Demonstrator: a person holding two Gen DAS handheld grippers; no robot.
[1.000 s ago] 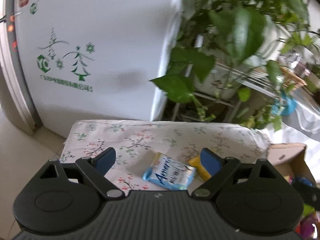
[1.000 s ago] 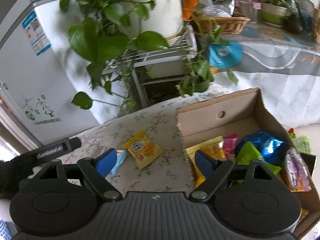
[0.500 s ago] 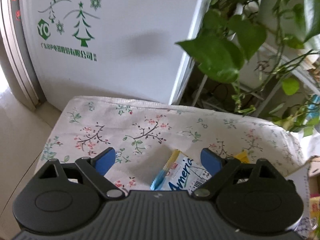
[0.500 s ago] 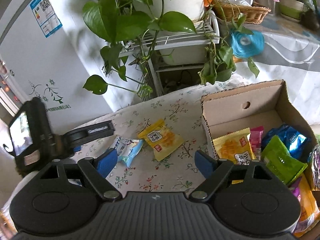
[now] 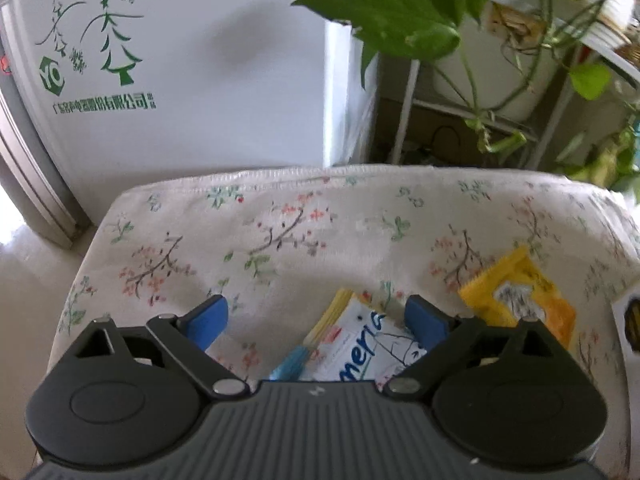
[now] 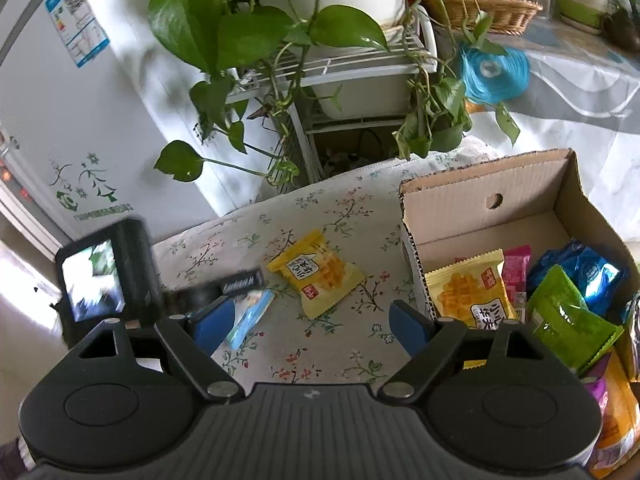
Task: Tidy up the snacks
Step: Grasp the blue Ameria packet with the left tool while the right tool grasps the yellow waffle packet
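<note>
Left tool (image 5: 316, 318) wide open over blue-white packet (image 5: 360, 350); shift right to centre it, drop to table (image 5: 280, 216), then pinch. Right tool (image 6: 310, 322) open, idle.

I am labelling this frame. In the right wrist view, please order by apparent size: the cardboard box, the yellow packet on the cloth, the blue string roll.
1. cardboard box, clearly largest.
2. and 3. yellow packet and blue string roll look alike; the roll lies farther away, so no ranking.
</note>
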